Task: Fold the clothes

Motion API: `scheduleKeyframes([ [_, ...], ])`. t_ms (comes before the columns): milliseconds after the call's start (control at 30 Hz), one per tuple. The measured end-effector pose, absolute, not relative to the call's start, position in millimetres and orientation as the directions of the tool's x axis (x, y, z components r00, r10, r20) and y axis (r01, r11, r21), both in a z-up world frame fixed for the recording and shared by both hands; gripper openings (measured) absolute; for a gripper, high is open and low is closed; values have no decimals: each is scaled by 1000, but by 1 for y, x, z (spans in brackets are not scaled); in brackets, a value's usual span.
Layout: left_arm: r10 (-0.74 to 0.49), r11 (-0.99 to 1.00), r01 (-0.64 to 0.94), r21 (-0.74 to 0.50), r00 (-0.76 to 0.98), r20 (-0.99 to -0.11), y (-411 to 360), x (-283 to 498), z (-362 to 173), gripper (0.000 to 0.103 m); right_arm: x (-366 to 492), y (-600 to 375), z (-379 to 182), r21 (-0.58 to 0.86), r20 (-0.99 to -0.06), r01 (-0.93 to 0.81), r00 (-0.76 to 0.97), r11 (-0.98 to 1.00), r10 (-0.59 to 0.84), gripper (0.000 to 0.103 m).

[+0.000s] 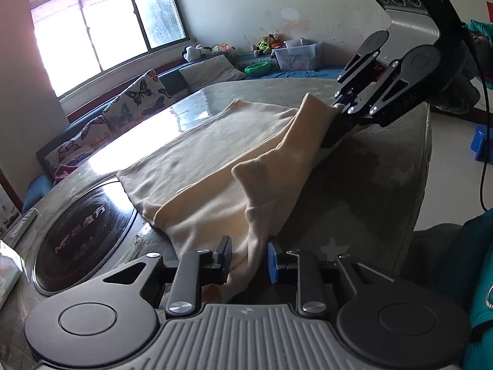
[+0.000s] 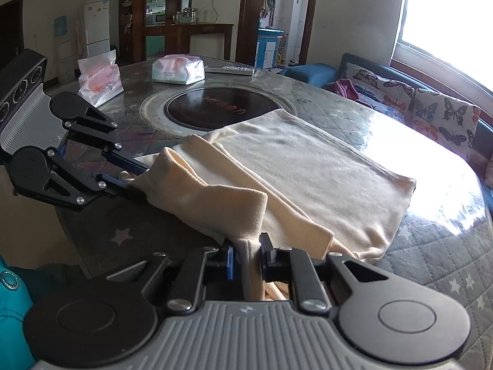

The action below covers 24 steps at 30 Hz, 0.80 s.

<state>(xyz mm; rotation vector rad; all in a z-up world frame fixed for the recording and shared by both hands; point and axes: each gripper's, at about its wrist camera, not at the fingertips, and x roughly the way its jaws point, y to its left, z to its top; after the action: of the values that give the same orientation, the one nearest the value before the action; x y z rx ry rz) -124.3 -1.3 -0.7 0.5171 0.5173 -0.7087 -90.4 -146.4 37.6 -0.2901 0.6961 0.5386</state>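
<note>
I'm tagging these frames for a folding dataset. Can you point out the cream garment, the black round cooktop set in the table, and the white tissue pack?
Cream fabric garment (image 2: 308, 166): right wrist view, flat middle panel.
Black round cooktop (image 2: 220, 112): right wrist view, glass centre.
White tissue pack (image 2: 177, 72): right wrist view, front face.

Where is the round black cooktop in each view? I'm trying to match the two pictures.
Left wrist view: cooktop at lower left, set into the table, left of the cream garment.
Right wrist view: cooktop at upper centre, beyond the garment.
Shared landmark: the butterfly cushions.

Cream garment (image 2: 308, 166); grey star-patterned quilted tablecloth (image 2: 431, 246).
</note>
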Motion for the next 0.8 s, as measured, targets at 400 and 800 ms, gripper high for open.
scheduleKeyframes([
  [400,-549,670,729,141,613,-568,18,-131,28,5,-111,-151,50,-63,-599,-540,693,839,401,9],
  [800,-596,693,720,50,610,-522,31,-200,81,5,-186,-157,106,-49,-589,-621,650,782,480,9],
])
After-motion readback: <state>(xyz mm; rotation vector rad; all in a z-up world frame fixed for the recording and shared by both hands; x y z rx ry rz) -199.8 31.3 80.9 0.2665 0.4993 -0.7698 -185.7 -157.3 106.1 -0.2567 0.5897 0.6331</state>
